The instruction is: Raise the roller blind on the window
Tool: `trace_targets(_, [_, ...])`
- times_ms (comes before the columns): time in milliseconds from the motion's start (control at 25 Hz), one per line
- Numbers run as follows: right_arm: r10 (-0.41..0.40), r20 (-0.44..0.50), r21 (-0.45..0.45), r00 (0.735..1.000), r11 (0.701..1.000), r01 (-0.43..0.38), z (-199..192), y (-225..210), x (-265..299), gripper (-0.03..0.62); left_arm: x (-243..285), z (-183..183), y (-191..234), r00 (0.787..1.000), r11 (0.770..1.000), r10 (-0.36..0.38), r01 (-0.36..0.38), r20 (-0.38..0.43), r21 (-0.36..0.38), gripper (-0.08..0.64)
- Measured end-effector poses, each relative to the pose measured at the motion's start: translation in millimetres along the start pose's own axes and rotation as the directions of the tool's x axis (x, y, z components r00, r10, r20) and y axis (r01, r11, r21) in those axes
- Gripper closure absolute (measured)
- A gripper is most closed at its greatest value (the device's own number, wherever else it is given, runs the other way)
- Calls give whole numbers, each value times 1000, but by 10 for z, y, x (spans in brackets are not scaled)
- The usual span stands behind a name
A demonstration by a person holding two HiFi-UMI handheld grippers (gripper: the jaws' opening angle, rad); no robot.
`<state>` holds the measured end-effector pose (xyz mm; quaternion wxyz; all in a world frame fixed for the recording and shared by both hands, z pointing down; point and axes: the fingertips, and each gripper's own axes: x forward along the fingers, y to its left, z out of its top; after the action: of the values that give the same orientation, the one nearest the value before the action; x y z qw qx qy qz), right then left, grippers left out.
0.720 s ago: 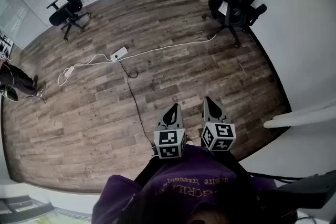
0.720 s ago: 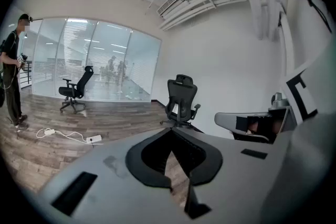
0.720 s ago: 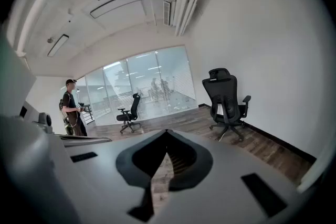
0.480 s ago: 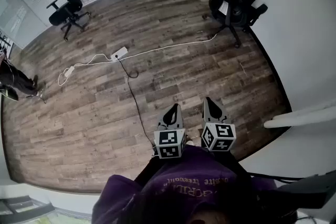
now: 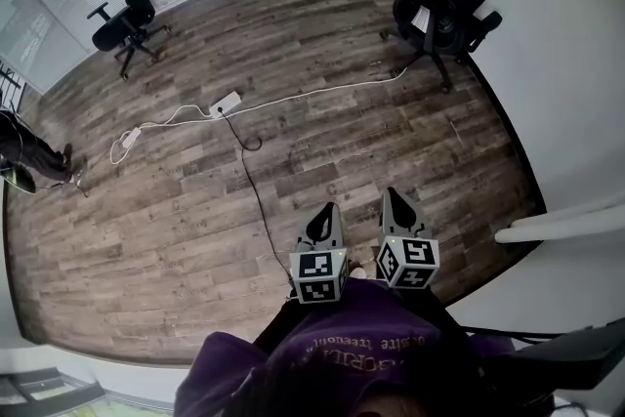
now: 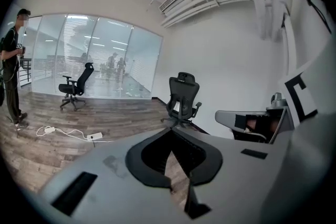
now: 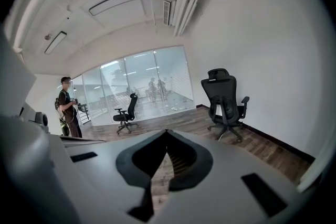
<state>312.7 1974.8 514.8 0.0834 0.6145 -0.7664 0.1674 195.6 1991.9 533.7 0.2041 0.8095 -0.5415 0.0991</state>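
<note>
Head view: left gripper and right gripper, both clenched, empty, hung short of power strip. Roller blind appeared in no view. Judged best: find blind first, part jaws only on reaching it.

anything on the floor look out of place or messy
A white cable and power strip trail loose across the open wooden floor, and a black cable snakes from the strip toward the near side. Loose leads mid-room look like a trip risk.

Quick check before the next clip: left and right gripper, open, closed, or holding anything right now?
Left gripper: closed, holding nothing.
Right gripper: closed, holding nothing.
</note>
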Motion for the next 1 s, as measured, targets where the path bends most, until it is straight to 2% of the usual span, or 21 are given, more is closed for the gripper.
trace_targets(200, [6,98,26,995,1000,-9,169,150,111,595,-2,-48,282,1000,1000,10,-11,-22,-16,560])
trace_targets(320, [6,154,45,988,999,-13,228,230,174,595,13,-75,460,1000,1000,16,-16,-23,0,560])
trace_targets(560, [-20,126,46,992,999,14,219,225,477,595,286,-64,617,998,1000,9,-9,-59,-3,560])
trace_targets(800, [-16,99,28,995,1000,14,363,-79,1196,595,974,180,786,997,999,44,-44,-63,5,560])
trace_targets(1000, [20,98,18,995,1000,-22,802,-428,2026,595,1818,669,866,997,999,46,-46,-56,4,560])
